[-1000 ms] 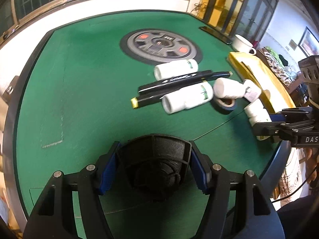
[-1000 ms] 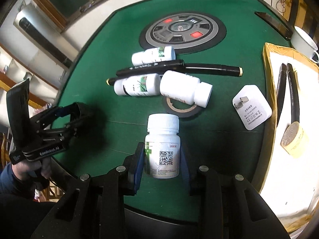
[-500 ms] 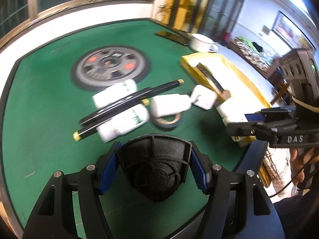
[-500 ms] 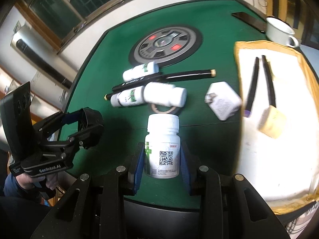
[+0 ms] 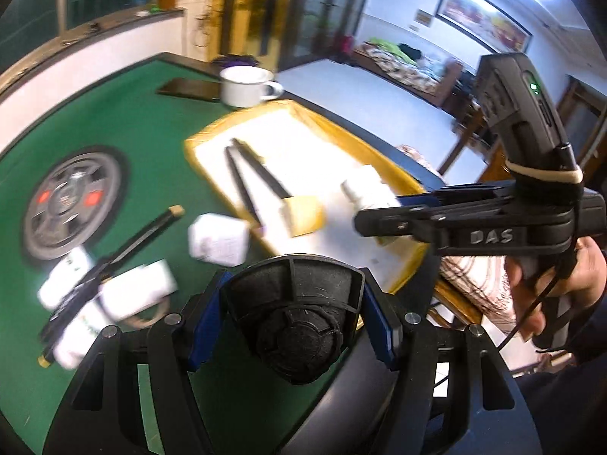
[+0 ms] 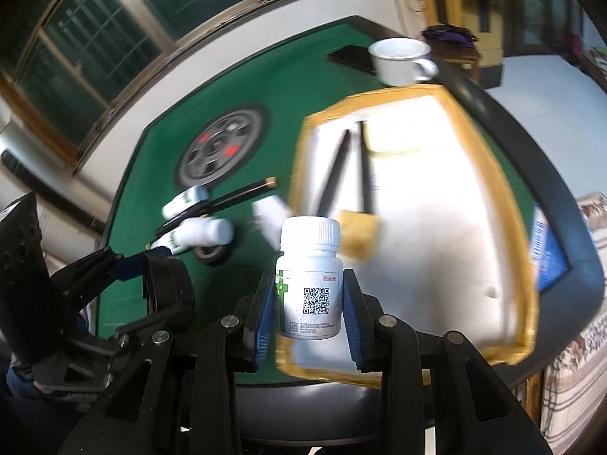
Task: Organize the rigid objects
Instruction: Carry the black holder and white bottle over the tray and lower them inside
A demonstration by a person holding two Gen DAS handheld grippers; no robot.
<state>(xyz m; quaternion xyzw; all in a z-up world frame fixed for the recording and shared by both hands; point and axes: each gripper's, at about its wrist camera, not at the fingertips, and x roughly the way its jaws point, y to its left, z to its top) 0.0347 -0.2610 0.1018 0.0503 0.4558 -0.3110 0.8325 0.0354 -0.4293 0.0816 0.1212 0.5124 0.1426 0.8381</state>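
Both tongs have swung over to the side since the picture a second ago. Back then they hung over the green worktop. Now the tray with the yellow rim (image 6: 489,174) lies in front of them.

On the left of the green worktop (image 5: 125,125) a few things lie in a blurry bunch. There are small white bottles (image 5: 140,292), long black pens (image 5: 151,229) across them, and a tape ring (image 6: 210,253) peeking out from under. Behind them is a round grey wheel picture (image 5: 74,204). Just beside the bunch, nearer the tray, lies a white plug block (image 5: 218,239).

The left tongs (image 5: 294,316) are spread wide and squeeze a black round thing with ribs (image 5: 294,295). It fills the whole gap between the blue pads (image 5: 206,322).

Next comes the tray. Two black pens (image 6: 332,174) and a yellow block (image 6: 358,237) lie on its white floor. At the far end, off the tray, stands a white mug (image 6: 400,60) next to a flat dark thing (image 6: 351,57).

The right tongs (image 6: 309,303) are pulled in part way and pinch a white bottle with a square code label (image 6: 309,288). The bottle stands straight up, cap on top, and is up in the air over the near edge of the tray. In the left view the same bottle shows at the tip of the right tongs, above the tray. A hand (image 5: 580,284) holds their grip at the far right.
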